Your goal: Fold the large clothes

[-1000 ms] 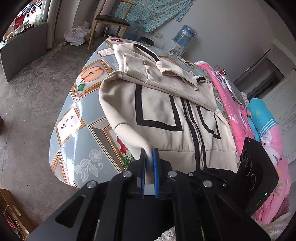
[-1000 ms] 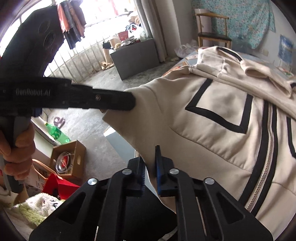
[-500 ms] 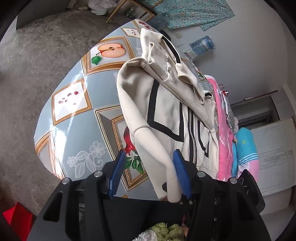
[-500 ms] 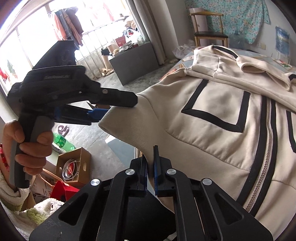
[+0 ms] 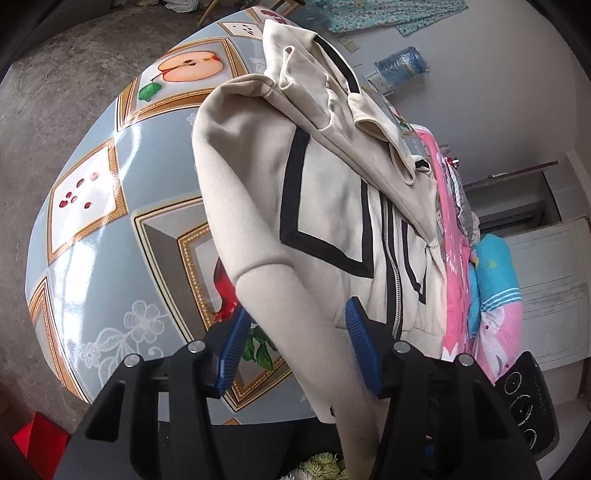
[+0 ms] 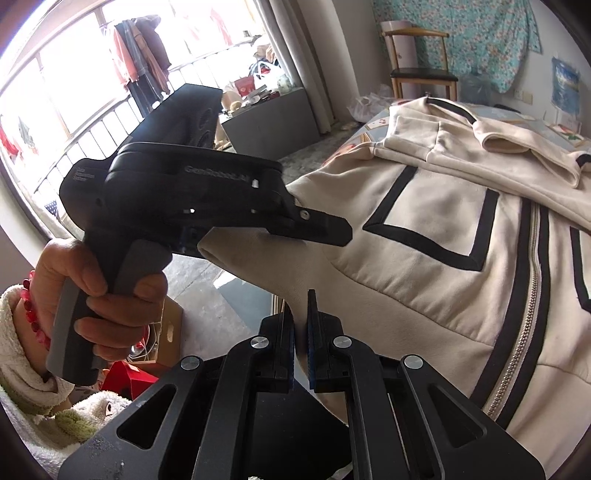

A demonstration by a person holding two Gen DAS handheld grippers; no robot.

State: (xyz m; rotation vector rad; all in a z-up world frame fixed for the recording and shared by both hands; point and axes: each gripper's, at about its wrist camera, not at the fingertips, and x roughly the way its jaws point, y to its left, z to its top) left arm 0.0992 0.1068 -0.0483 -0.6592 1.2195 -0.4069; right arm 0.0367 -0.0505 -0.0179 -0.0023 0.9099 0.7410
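Jacket point(image 5: 332, 206) sleeve between parted left gripper point(image 5: 299, 354) fingers, just opened; right gripper point(image 6: 301, 332) fingers pinch hem.

1. Grey concrete floor point(image 5: 55, 85) and pale wall point(image 5: 491, 96)
2. Wooden chair point(image 6: 421, 70) before a hung floral cloth point(image 6: 469, 33)
3. Barred bright window point(image 6: 74, 92) with hanging clothes point(image 6: 140, 62)
4. Grey cabinet point(image 6: 273, 118) beside a curtain point(image 6: 306, 62)
5. Water bottle point(image 5: 400, 66) near the wall
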